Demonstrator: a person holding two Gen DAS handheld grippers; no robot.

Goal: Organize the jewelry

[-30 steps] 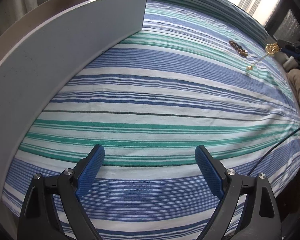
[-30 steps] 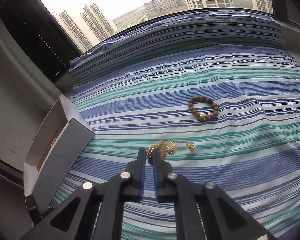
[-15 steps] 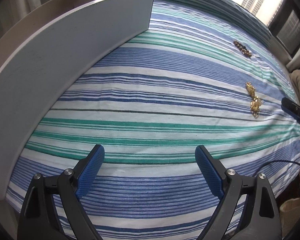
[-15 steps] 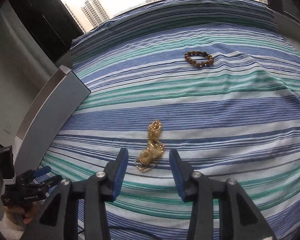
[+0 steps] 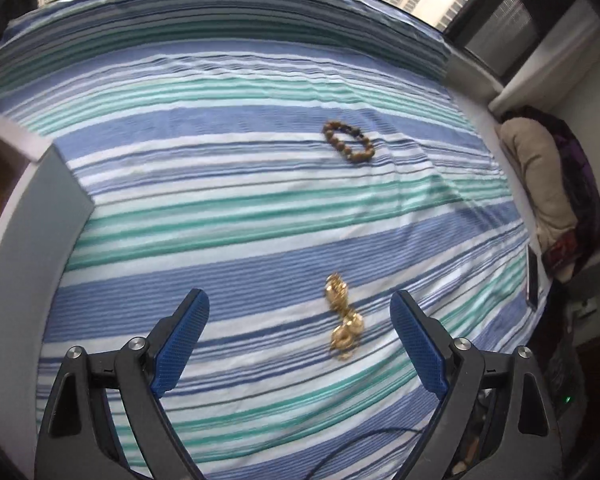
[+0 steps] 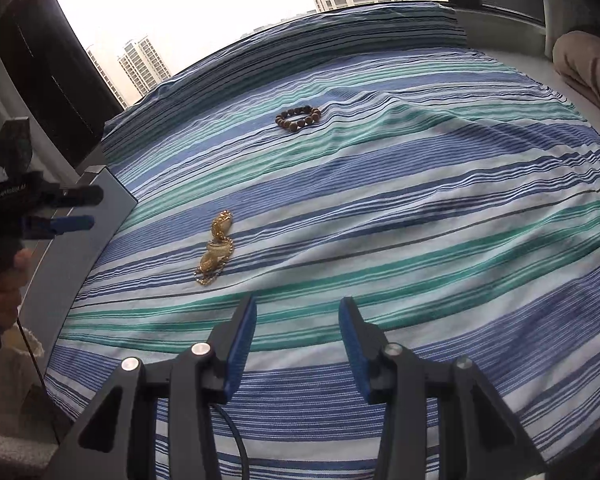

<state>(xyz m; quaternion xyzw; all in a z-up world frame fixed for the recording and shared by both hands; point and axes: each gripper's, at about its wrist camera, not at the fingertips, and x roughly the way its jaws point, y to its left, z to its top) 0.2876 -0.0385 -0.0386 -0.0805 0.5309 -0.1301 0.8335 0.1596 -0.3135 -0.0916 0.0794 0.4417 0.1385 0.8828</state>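
Note:
A gold necklace (image 5: 342, 320) lies bunched on the striped bedsheet, between and just ahead of my open left gripper (image 5: 300, 332). It also shows in the right wrist view (image 6: 216, 246), ahead and left of my open, empty right gripper (image 6: 298, 340). A brown bead bracelet (image 5: 349, 142) lies farther back on the sheet, also in the right wrist view (image 6: 299, 117). The grey jewelry box (image 5: 24, 216) stands at the left edge; its inside is hidden. The left gripper (image 6: 60, 212) appears at the far left of the right wrist view, in front of the box (image 6: 88, 232).
The blue, green and white striped sheet (image 5: 260, 208) covers the bed. A beige cushion (image 5: 540, 176) and dark clothing lie past the right edge. A window with tower blocks lies behind the bed. A black cable (image 6: 236, 436) runs under the right gripper.
The right gripper opened, let the gold necklace drop onto the sheet and pulled back. The left gripper swung right from the box side until the necklace lay between its fingers.

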